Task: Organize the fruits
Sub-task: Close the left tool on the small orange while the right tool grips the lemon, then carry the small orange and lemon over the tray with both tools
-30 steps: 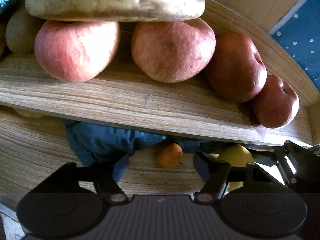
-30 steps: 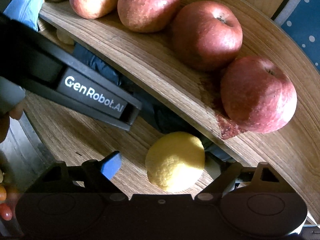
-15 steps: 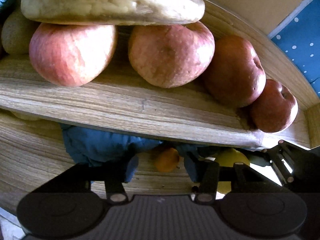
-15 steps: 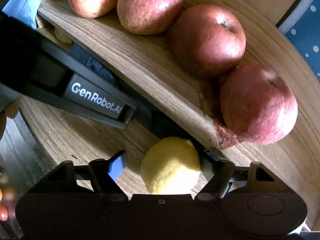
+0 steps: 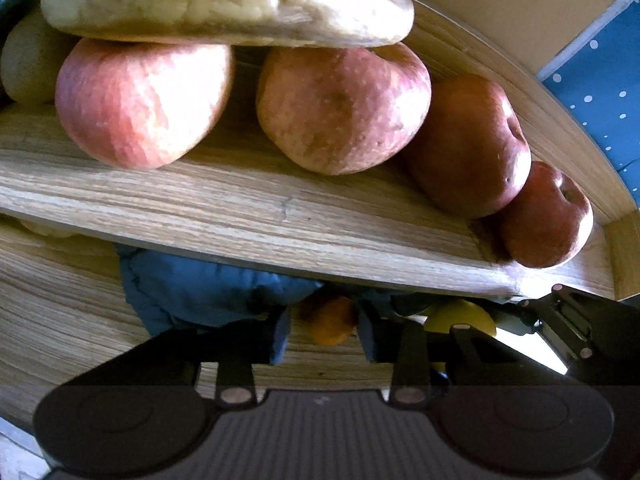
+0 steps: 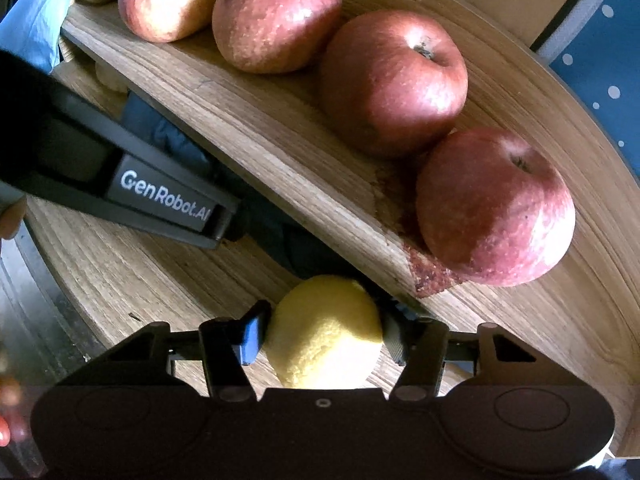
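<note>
A small orange (image 5: 330, 320) lies on the lower wooden tier under the shelf's edge. My left gripper (image 5: 324, 338) has closed in on it, one pad against each side. In the right wrist view a yellow lemon (image 6: 320, 344) sits squeezed between the fingers of my right gripper (image 6: 324, 336), low on the same tier. The left wrist view shows the lemon (image 5: 456, 316) to the right of the orange. Several red apples (image 6: 394, 80) line the upper shelf (image 5: 240, 208).
A long pale fruit (image 5: 224, 0) rests on top of the apples. Crumpled blue cloth (image 5: 192, 288) lies on the lower tier behind the orange. The left gripper's black body (image 6: 168, 200) crosses the right wrist view. The upper shelf overhangs both fruits closely.
Both grippers have closed from wide open: the left fingers narrowed onto the orange, the right fingers clamped the lemon. Both tools moved slightly forward under the shelf.
</note>
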`<action>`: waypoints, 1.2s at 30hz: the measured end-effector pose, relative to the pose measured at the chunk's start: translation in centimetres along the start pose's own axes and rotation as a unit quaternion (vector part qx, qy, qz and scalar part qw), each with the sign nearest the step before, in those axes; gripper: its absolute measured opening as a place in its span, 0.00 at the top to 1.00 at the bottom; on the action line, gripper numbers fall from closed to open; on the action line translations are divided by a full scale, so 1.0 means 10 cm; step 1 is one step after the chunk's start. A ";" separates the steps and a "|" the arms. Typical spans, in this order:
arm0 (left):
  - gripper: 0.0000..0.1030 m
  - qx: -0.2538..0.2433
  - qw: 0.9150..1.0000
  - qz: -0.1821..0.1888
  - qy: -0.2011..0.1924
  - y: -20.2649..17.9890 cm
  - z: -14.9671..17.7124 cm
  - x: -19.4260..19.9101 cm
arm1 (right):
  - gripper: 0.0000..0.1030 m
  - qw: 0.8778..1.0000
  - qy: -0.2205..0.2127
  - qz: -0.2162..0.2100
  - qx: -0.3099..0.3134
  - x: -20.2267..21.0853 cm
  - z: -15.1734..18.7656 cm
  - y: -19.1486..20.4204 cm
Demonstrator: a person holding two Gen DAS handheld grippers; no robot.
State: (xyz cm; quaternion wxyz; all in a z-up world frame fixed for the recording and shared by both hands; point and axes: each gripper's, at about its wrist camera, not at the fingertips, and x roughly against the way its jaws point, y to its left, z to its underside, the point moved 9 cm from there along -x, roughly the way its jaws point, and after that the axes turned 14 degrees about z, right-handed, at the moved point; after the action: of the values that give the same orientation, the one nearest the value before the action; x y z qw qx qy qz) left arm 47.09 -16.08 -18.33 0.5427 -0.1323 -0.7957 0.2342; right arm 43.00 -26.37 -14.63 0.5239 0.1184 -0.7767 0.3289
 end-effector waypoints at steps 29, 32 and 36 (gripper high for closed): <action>0.72 0.006 1.000 0.000 0.006 0.03 0.32 0.08 | 0.43 1.000 -0.002 -0.023 -0.007 0.09 0.16 0.16; 0.72 0.010 1.000 -0.003 0.003 0.08 0.40 0.14 | 0.43 1.000 -0.005 -0.026 -0.004 0.13 0.16 0.20; 0.72 0.013 1.000 -0.004 -0.009 0.11 0.44 0.25 | 0.43 1.000 -0.012 -0.025 0.001 0.21 0.19 0.24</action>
State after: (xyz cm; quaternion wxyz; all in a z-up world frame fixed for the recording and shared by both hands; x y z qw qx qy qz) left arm 42.08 -15.01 -18.20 0.5381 -0.1199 -0.7981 0.2430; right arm 39.38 -25.42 -14.16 0.5227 0.1418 -0.7793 0.3153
